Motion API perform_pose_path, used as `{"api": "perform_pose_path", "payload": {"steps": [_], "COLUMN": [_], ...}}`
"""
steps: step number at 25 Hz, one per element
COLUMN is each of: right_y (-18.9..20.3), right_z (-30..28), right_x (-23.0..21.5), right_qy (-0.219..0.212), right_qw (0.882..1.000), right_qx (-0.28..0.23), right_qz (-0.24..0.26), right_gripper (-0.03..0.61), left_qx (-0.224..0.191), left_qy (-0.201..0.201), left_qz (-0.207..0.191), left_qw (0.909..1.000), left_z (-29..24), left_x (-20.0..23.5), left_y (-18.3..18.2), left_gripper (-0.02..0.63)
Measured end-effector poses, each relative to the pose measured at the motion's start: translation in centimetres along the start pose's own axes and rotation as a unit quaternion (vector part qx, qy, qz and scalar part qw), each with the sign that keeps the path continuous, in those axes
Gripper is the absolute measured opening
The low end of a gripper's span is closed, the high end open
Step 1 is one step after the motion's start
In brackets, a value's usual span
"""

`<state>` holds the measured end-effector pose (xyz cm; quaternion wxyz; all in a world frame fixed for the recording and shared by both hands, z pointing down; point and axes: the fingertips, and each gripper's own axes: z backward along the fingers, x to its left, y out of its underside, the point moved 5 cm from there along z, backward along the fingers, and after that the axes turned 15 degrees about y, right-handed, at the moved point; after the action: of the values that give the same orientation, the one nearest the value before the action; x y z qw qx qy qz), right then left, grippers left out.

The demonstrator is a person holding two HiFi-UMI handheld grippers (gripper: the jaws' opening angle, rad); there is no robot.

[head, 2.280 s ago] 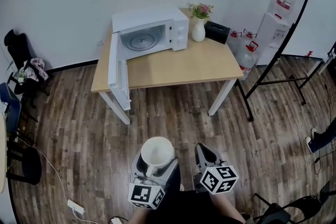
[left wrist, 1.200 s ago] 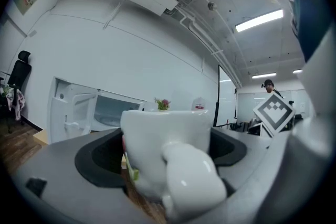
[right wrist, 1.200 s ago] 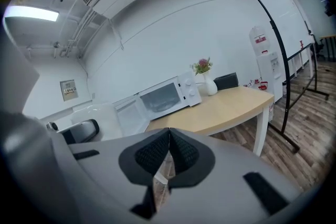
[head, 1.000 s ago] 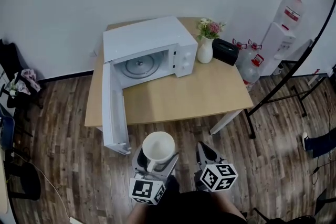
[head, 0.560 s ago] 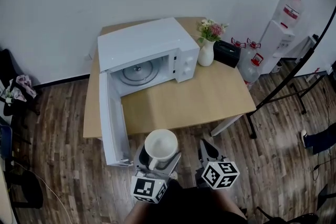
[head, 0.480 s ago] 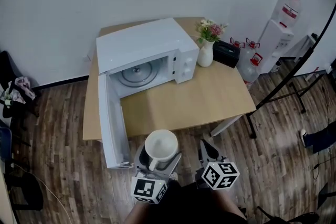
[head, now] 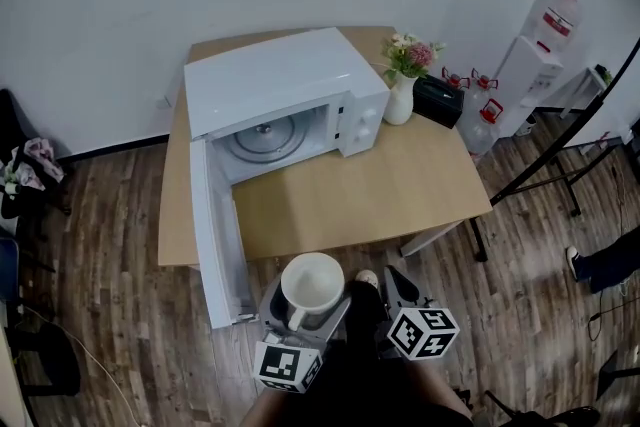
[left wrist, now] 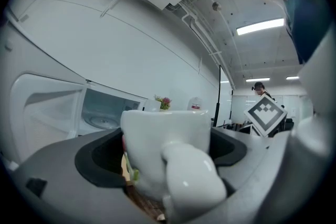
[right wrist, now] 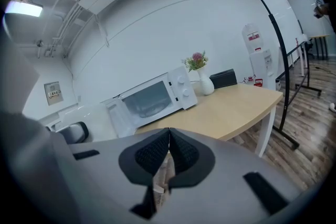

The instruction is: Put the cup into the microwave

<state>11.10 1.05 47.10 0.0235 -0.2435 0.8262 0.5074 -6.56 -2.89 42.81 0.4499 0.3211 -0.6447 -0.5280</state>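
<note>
A white cup [head: 312, 285] with its handle toward me sits upright between the jaws of my left gripper [head: 305, 300], which is shut on it, just short of the table's front edge. In the left gripper view the cup [left wrist: 168, 152] fills the middle, the handle nearest the camera. The white microwave [head: 285, 95] stands on the wooden table [head: 400, 185] with its door [head: 212, 235] swung wide open to the left and its glass turntable [head: 268, 137] showing. My right gripper [head: 398, 287] is beside the left one; its pads meet with nothing between them [right wrist: 168, 152].
A white vase of flowers [head: 405, 85] and a black box [head: 438, 100] stand right of the microwave. Water bottles and a dispenser [head: 540, 45] are at the back right. A black stand's legs [head: 545, 175] cross the floor at right. Chairs with clutter [head: 20, 175] line the left wall.
I have walked closer to the table: it and the microwave have grown and slid down the head view. The cup stays held in the left gripper; the right gripper stays shut.
</note>
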Motion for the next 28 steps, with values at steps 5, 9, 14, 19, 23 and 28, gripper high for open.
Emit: {"api": "perform_pose_path", "payload": {"steps": [5,9,14,19,23,28], "right_y": [0.0,-0.4,-2.4,-4.2,-5.6,-7.0], "right_z": [-1.1,-2.5,-5.1,-7.9,-10.4,-13.2], "right_x": [0.7,0.2,-0.2,0.1,0.4,0.9], "right_qy": [-0.014,-0.019,-0.023,-0.043,-0.057,-0.075], "right_qw": [1.0,1.0,0.999,0.999,0.998,0.996], "right_qx": [0.01,0.016,0.008,0.013,0.018,0.028], "right_qz": [0.009,0.012,0.021,0.027,0.035,0.049], "right_gripper": [-0.008,-0.008,-0.008,-0.008,-0.008,-0.008], "left_qx": [-0.003,-0.005,-0.008,-0.007,-0.009,-0.013], "left_qy": [-0.014,-0.024,-0.038,-0.055,-0.07,-0.093], "left_qz": [0.009,0.013,0.007,0.005,0.006,0.011], "left_qw": [0.9999,0.9996,0.9992,0.9984,0.9975,0.9955], "left_z": [-0.4,-1.6,-3.7,-5.9,-7.5,-9.0], "left_x": [0.9,1.8,3.5,5.0,6.5,8.6], "left_y": [0.1,0.1,-0.7,-1.2,-1.6,-1.9], "left_gripper": [0.459,0.459,0.459,0.459,0.459,0.459]}}
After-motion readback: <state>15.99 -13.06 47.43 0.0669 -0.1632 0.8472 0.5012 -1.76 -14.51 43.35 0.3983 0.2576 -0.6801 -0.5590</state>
